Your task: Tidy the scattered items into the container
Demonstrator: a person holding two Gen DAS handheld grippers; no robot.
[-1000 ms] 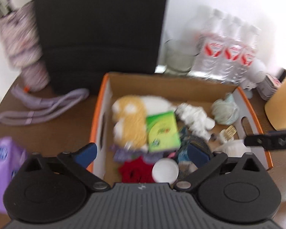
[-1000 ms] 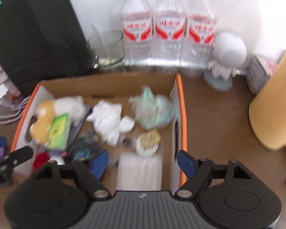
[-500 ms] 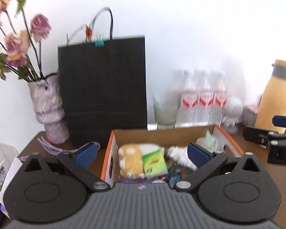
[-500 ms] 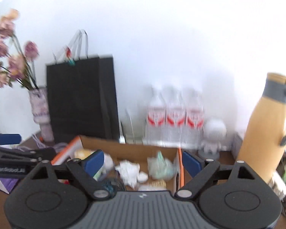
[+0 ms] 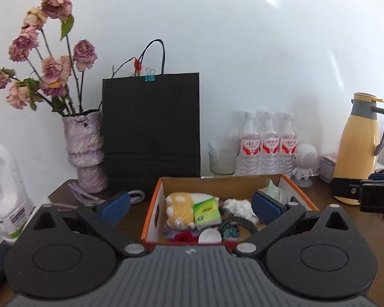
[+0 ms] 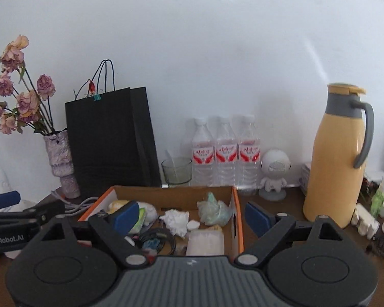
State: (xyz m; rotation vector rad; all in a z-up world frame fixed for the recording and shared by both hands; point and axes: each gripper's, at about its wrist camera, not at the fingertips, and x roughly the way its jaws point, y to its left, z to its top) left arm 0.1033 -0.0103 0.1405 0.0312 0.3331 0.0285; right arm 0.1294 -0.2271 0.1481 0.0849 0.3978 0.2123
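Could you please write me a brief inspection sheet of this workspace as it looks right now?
Surface: brown table, crowded along the wall.
Job's things: cardboard box holds plush toy, green packet, crumpled tissue.
Clutter: black bag, vase of dried roses, three water bottles, yellow jug, small bottles.
Grippers: left tongs and right tongs open, empty.
Cables: black cable in box.
Surroundings: white wall.

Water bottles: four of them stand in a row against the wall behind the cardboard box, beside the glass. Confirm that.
Not four: three water bottles stand in that row, as the right wrist view shows. They are behind the cardboard box, beside the glass, against the wall.
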